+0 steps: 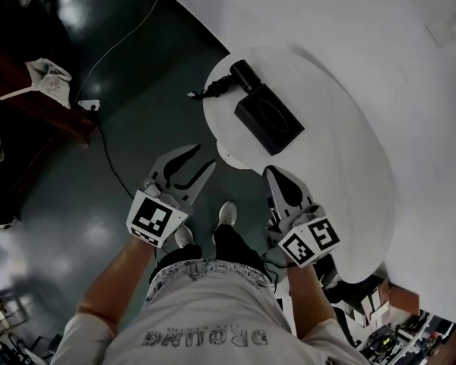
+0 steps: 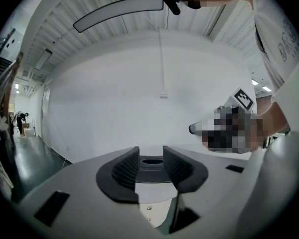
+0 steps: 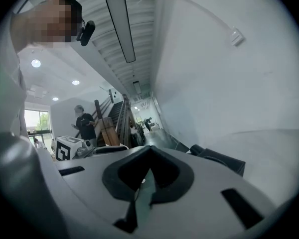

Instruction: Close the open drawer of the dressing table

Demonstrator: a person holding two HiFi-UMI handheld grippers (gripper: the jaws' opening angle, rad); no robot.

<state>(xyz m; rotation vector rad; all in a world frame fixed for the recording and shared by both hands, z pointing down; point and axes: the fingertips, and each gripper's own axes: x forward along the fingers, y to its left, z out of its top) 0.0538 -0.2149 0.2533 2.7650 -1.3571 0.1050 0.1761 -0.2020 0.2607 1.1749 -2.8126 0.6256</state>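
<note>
The left gripper (image 1: 204, 156) held its jaws apart, empty; the right gripper (image 1: 273, 172) had them together, empty. At its twelve o'clock, a black box (image 1: 269, 118) lay on the white surface (image 1: 342, 173).

So by my count: two tools, the left tool (image 1: 201, 158) and the right tool (image 1: 276, 175), one white desk (image 1: 342, 166), one black box (image 1: 269, 118), one black cylinder (image 1: 243, 73) with a cord, and two shoes (image 1: 226, 214).
</note>
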